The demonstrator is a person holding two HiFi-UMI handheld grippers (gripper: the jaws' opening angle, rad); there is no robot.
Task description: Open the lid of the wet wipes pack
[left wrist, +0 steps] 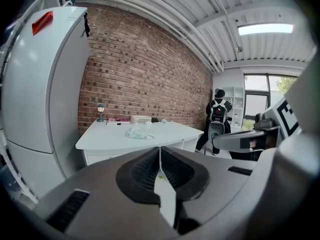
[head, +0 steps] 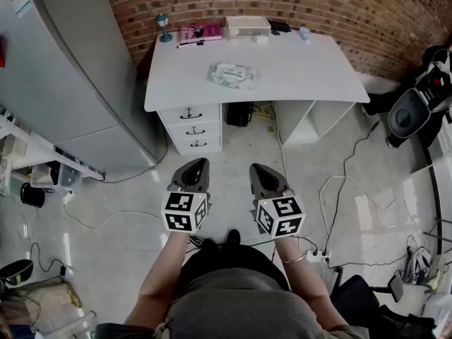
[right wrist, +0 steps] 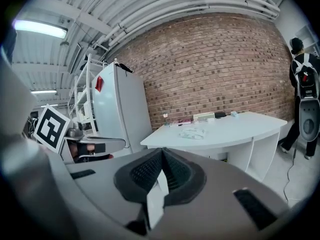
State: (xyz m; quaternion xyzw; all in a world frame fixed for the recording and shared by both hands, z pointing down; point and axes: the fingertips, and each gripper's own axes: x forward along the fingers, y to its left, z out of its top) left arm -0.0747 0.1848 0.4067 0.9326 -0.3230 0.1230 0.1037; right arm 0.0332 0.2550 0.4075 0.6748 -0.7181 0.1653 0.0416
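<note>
**Brick room, wipes waiting on the white desk**

Brick wall (head: 339,6) is running along the far side of the room in the head view, and a white desk (head: 296,76) is standing against it. The wet wipes pack (head: 232,74) is lying flat near the middle of the desk, a bit toward its left edge and well apart from the lamp (head: 164,28), pink book (head: 200,32) and white box (head: 247,25) lining the back edge. The left gripper (head: 198,162) and right gripper (head: 256,168) are hanging side by side over the floor (head: 233,147), well short of the desk, probably because the person is only getting ready.

Looking along the left gripper, its jaws are pressing together with nothing between them. The pack (left wrist: 140,133) is sitting far ahead on the desk, beside a tall fridge (left wrist: 35,94). A person (left wrist: 218,114) is standing far off at the right.

Looking along the right gripper, its jaws are squeezing tight together too, holding nothing. The pack (right wrist: 193,132) is showing small and far away. I think the lid is not being touched yet, so walking up to the desk is coming first.
</note>
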